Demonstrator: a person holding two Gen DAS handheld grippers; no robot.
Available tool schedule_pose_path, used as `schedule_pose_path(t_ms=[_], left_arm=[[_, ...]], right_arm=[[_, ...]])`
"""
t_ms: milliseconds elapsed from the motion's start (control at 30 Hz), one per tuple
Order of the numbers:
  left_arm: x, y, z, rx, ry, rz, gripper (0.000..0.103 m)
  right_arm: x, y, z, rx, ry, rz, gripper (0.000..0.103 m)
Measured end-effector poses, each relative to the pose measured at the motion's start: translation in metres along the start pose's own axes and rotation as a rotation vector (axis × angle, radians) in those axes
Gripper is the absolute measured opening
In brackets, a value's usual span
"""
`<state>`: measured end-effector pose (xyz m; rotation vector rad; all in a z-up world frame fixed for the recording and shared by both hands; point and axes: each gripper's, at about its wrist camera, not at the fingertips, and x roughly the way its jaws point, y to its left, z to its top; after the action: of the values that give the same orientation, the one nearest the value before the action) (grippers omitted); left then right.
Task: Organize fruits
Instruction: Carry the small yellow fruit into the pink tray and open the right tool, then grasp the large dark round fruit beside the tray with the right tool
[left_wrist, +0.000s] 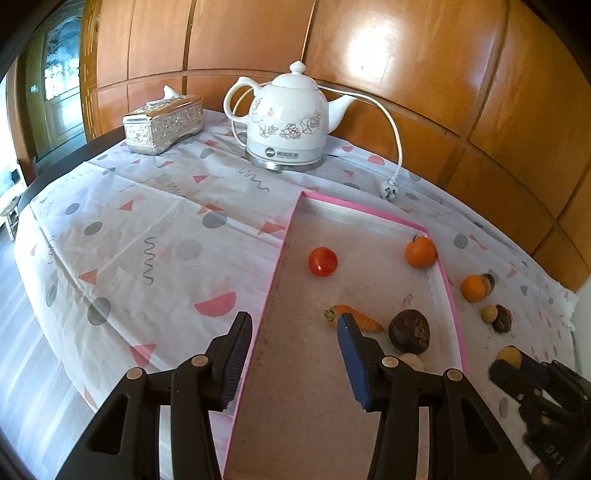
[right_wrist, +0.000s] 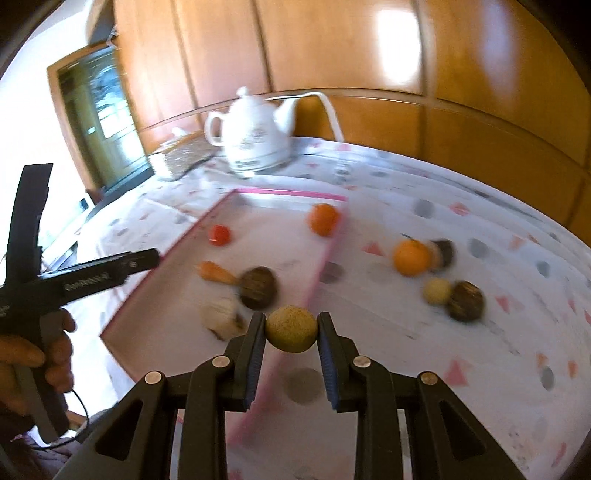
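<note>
Over the near right edge of the pink-rimmed tray (right_wrist: 334, 242), the right gripper (right_wrist: 291, 332) pinches a small tan round fruit (right_wrist: 291, 328) between its two pads, one pressed to each side, the fruit lifted clear of the cloth. The right wrist view is blurred. In the left wrist view the same gripper shows at the far right edge, outside the tray, with the fruit's yellowish top just visible.

The left gripper (left_wrist: 295, 354) hangs over the tray's near left part with its fingers spread wide and nothing between them; its left finger lies over the pink rim, its right finger over the tray floor.

Inside the tray lie a red tomato (left_wrist: 323, 261) toward the middle, an orange (left_wrist: 420, 252) in the far right corner against the rim, a carrot (left_wrist: 364, 320) partly hidden by the left gripper's right finger, a dark brown fruit (left_wrist: 409, 331) touching the carrot's tip, and a pale item (left_wrist: 412, 360) just in front of it, too blurred to name.

On the patterned cloth (left_wrist: 147, 221) right of the tray sit a second orange (left_wrist: 474, 288) touching a dark fruit behind it, and nearer, a small tan ball (left_wrist: 489, 314) touching another dark fruit (left_wrist: 503, 318).

At the back stand a white kettle (left_wrist: 286, 118) and a silver tissue box (left_wrist: 164, 123)
</note>
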<state>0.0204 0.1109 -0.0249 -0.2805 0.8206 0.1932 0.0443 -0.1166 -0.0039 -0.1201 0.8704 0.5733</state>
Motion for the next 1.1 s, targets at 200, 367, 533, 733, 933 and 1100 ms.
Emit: schedule_pose_path(t_ms=[200,367,533,733,933,1100], left_arm=[[0.0,-0.001,-0.003,0.008,0.007,-0.002,0.049],[0.001,-0.006,-0.005,0.021,0.014,-0.007,0.049],[-0.002,-0.013,-0.007,0.047,0.005,-0.013,0.049],[-0.005,-0.023,-0.009,0.083,0.003,-0.026,0.049],[-0.007,-0.035,-0.012,0.121,0.0,-0.04,0.049],[-0.007,-0.045,-0.016,0.15,0.008,-0.05,0.049]], right_arm=[[0.027,0.022,0.004,-0.03,0.07,0.009,0.032],[0.027,0.021,-0.004,-0.013,0.084,0.003,0.037],[0.017,0.014,-0.005,0.029,0.05,-0.017,0.037],[0.003,0.001,-0.009,0.078,0.013,-0.071,0.037],[-0.006,-0.02,-0.017,0.112,0.007,-0.139,0.037],[-0.011,-0.04,-0.028,0.156,0.011,-0.185,0.037]])
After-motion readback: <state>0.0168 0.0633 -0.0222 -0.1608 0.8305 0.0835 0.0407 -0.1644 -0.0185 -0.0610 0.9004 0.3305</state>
